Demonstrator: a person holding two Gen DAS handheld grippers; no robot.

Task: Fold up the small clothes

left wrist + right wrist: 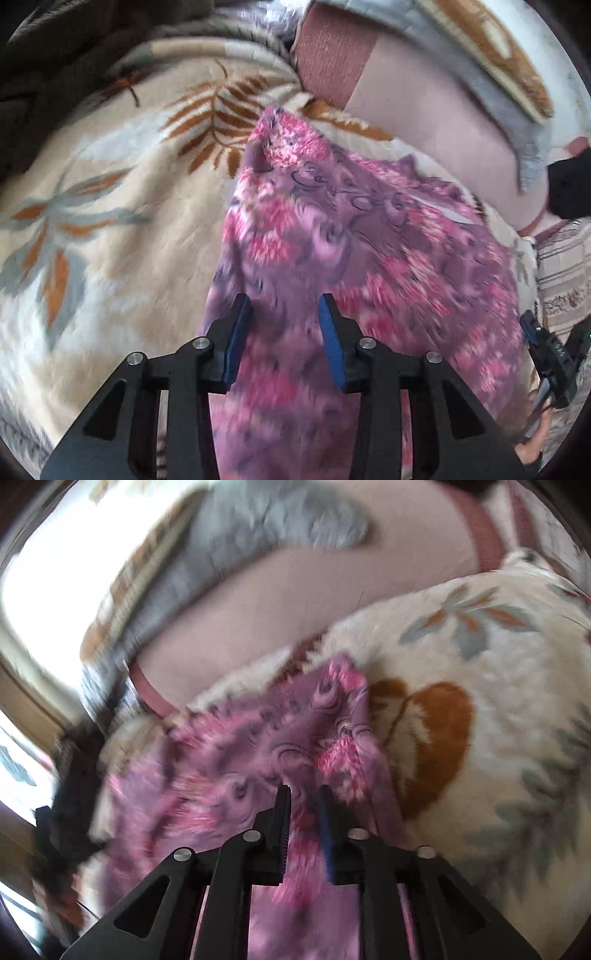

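A pink and purple patterned garment (354, 251) lies spread on a cream blanket with leaf prints (110, 206). My left gripper (284, 306) is open, its blue-padded jaws wide apart just above the garment's near part. My right gripper (303, 794) hovers over the same garment (258, 753) with its jaws a small gap apart; cloth shows between them, but I cannot tell whether it is pinched. The right gripper also shows at the right edge of the left wrist view (550, 354). Both views are blurred by motion.
A pink cushion or sofa back (436, 122) with a grey and orange throw (491, 70) rises behind the blanket (480, 716). A dark object (569, 184) sits at the far right. A bright window area (44, 583) lies to the left.
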